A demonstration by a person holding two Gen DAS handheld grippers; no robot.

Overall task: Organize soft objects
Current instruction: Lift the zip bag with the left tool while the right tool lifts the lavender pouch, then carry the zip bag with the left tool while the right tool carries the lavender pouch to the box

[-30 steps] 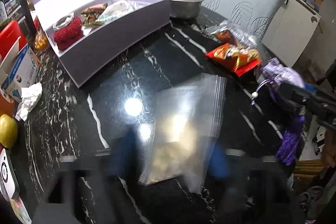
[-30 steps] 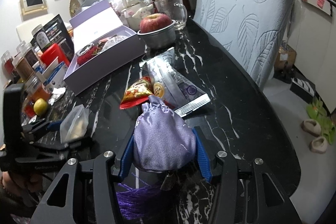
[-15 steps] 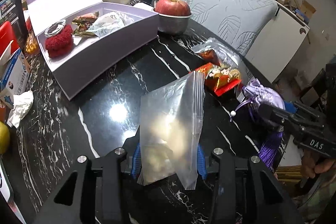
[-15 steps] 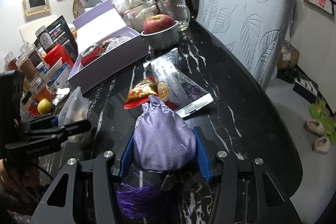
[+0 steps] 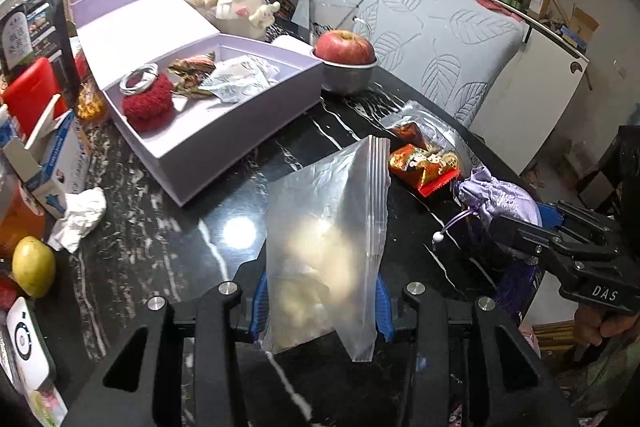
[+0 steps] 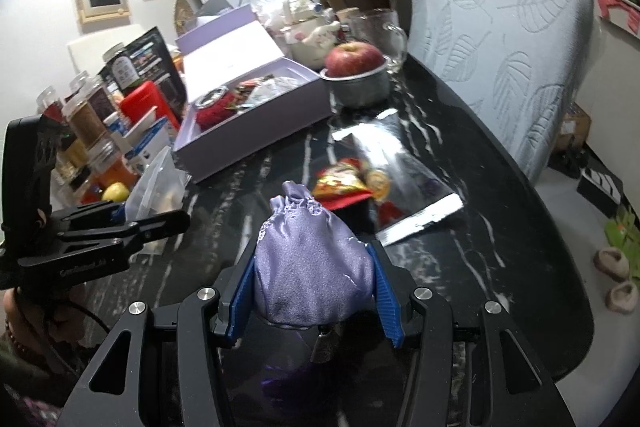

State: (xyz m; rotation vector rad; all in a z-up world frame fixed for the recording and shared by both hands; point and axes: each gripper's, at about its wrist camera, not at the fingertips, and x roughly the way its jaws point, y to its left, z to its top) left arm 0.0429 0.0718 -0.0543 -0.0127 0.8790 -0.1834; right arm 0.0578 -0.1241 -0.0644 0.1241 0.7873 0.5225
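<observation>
From the left wrist view, the left gripper (image 5: 320,301) has its blue pads pinching the lower part of a clear zip bag (image 5: 326,239), a soft frosted plastic pouch with pale lumps inside; its long axis runs up and away from the jaws, tilted a little to the right, with the ribbed zip strip along its right edge, and it hangs clear of the black white-veined marble table (image 5: 160,239). Beyond it, toward the table's far left, an open lilac box (image 5: 224,131) holds a red knitted piece (image 5: 148,105), a crumpled wrapper and foil sweets; at its right end stands a metal bowl with an apple (image 5: 344,47). Near the right edge lie a red snack packet (image 5: 426,167) and a silvery bag, and there the right gripper (image 5: 532,223) clamps a purple satin pouch (image 5: 496,199), gathered neck pointing left. From the right wrist view, the right gripper (image 6: 314,297) squeezes the rounded, shiny purple satin pouch (image 6: 312,275) between ridged blue pads, jaws partly spread by its bulk, drawstring neck pointing away from the camera, a dark purple tassel hanging below; it is held above the near edge of the marble table (image 6: 480,187). At left the left gripper (image 6: 132,215) holds the clear zip bag (image 6: 156,183), mouth up; the lilac box (image 6: 256,127) sits behind
</observation>
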